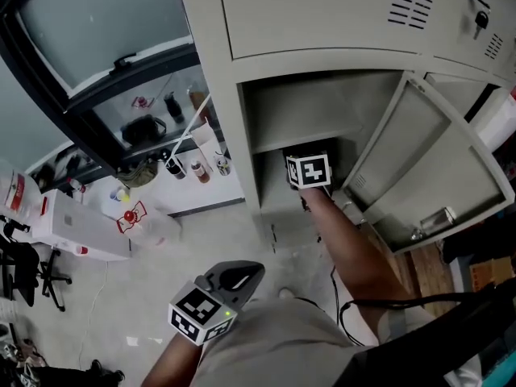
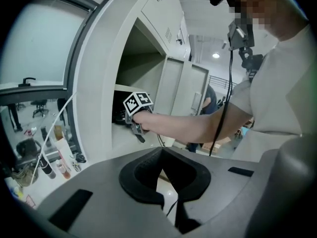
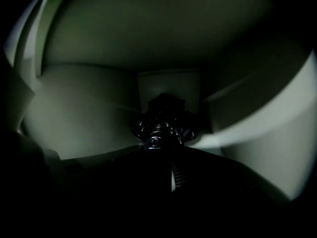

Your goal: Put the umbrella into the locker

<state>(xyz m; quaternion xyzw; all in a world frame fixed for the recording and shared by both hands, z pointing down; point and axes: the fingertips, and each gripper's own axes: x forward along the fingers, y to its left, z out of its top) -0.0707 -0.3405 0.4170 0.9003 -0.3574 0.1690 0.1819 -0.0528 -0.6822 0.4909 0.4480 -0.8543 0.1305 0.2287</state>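
A tall grey-beige locker (image 1: 216,79) stands in a room with a pale glossy floor (image 1: 161,256); a large dark-framed window (image 1: 89,22) lies to its left. The locker door (image 1: 435,168) hangs wide open. A low white ledge (image 1: 173,204) under the window carries small bottles (image 1: 199,170).

The person's bare right arm reaches deep into the open compartment with the right gripper (image 1: 309,170). Inside, in near darkness, a folded black umbrella (image 3: 161,125) lies on the compartment floor, its handle end towards the gripper. The fingers show only a thin slit; whether they grip it is too dark to tell.

The left gripper (image 1: 230,280) hangs back by the body, its fingers together, with nothing between them.

The umbrella seems placed; what is left looks like letting go and shutting the door.
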